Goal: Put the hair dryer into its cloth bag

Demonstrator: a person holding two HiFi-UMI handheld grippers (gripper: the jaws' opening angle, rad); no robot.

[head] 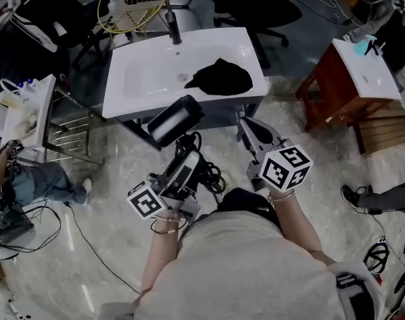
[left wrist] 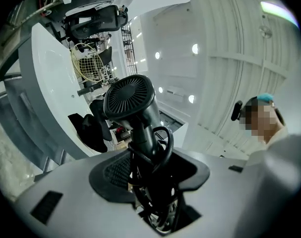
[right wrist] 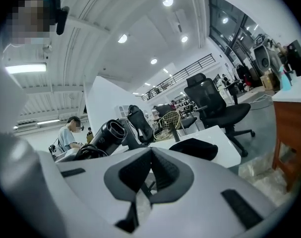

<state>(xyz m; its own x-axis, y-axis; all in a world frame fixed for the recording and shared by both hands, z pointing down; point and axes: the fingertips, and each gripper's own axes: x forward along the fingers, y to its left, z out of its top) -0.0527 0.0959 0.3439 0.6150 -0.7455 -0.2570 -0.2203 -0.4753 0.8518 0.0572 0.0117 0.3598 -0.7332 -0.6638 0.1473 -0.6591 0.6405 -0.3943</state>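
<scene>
Hair dryer [head: 175, 120]: gripped by handle and bundled cord [head: 212, 175] in left gripper [head: 187, 153], just short of desk [head: 139, 79]. Right gripper [head: 245, 129] clenched, empty. Best to carry level, cord gathered, toward cloth bag [head: 222, 79] lying on desk. Handle back into jaws; barrel crosswise, long axis along desk's near edge.

Blk hair dryer [head: 175, 120] in left claw [head: 189, 155]; blk cloth bag [head: 219, 79] on sink [head: 142, 72]

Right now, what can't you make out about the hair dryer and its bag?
Cloth bag: where its opening lies; in the head view it is one dark lump on the white sink top.
Hair dryer: plug and lower handle, in the left gripper view buried under coiled cord inside the left gripper.
</scene>
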